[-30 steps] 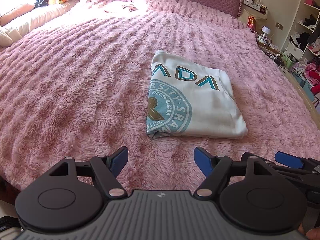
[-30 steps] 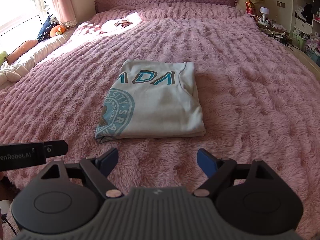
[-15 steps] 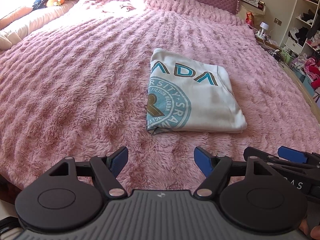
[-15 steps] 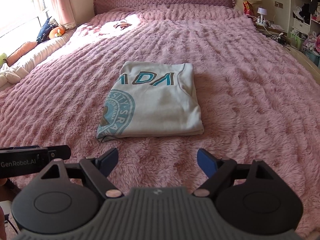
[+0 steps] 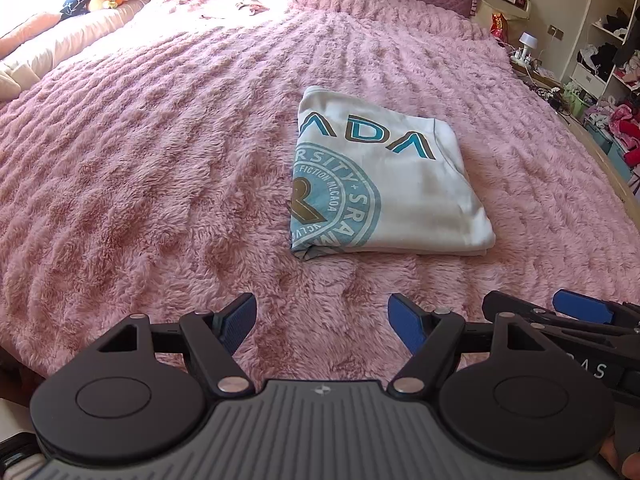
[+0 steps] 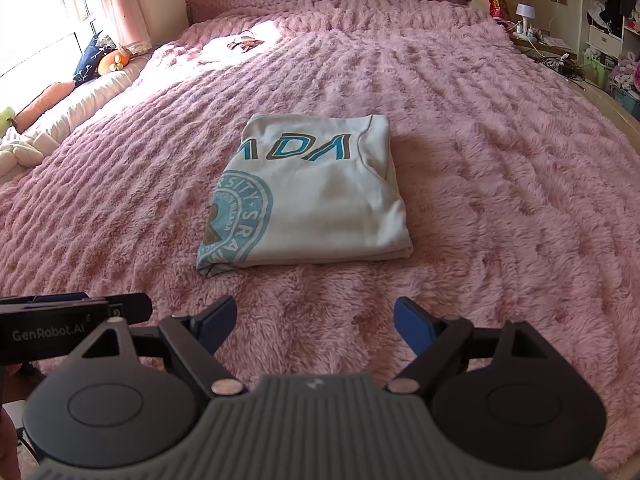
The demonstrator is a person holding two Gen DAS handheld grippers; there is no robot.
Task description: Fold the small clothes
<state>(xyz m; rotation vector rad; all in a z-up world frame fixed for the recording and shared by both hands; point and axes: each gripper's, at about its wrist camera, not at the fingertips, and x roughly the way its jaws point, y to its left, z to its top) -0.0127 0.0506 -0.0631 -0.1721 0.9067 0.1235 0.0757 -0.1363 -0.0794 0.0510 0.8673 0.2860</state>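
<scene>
White T-shirt with teal-brown print [image 5: 384,184] lying folded into compact rectangle mid-bed on fluffy pink bedspread [image 5: 160,152]. Left tongs [image 5: 322,320] and right tongs [image 6: 314,322] both hovering wide, empty, near foot edge. Folding looking complete; possibly only tidying remaining.

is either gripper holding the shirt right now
No, both the left gripper and the right gripper are open and empty, short of the folded shirt on the bed.
</scene>
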